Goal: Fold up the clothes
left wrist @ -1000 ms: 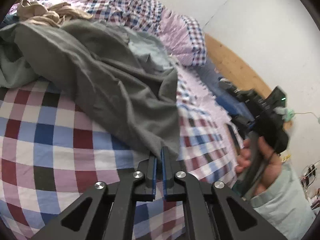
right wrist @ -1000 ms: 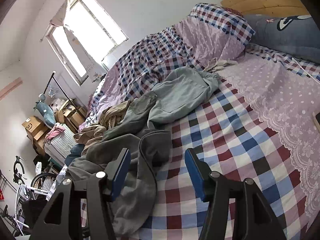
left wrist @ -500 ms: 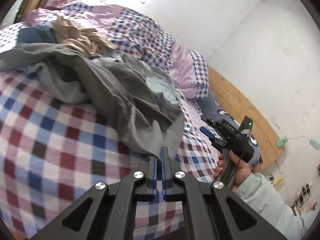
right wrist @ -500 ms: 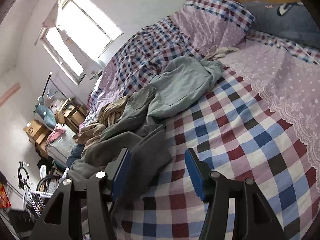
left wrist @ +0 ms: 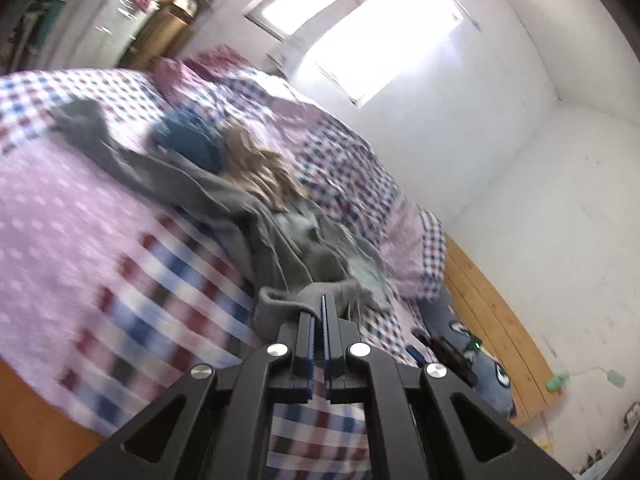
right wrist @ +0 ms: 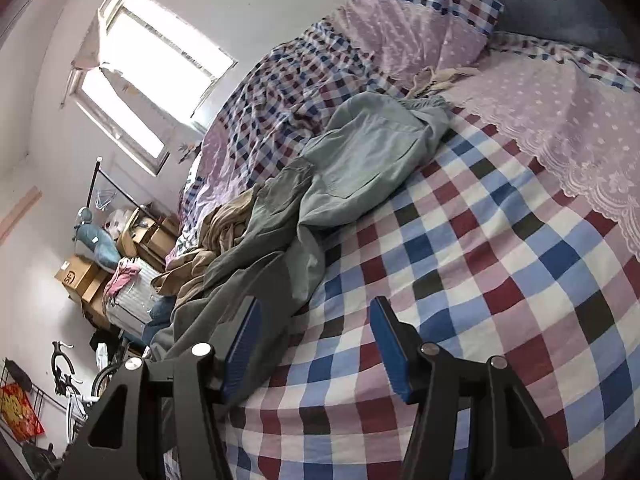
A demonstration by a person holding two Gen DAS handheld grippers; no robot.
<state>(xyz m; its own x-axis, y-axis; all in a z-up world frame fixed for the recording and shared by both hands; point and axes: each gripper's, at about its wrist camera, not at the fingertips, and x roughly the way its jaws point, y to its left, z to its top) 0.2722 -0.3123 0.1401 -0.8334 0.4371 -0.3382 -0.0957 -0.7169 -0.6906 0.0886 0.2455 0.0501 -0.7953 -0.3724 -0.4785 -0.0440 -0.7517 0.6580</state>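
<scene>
Only left wrist view shows grey garment (left wrist: 304, 300) pinched, jaws closed

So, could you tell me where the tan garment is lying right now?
In the right wrist view the tan garment lies bunched on the bed's left side, against the dark grey garment, below the window.

Bright window (right wrist: 156, 76), cardboard boxes (right wrist: 78, 280), wooden headboard (left wrist: 496, 328), checked bedspread (right wrist: 480, 264)

A heap of clothes (right wrist: 304, 208) lies on the bed (right wrist: 500, 264), left of its bare stretch; pillows (right wrist: 416, 28) sit behind, and boxes (right wrist: 80, 280) stand beyond the bed's left edge.
</scene>
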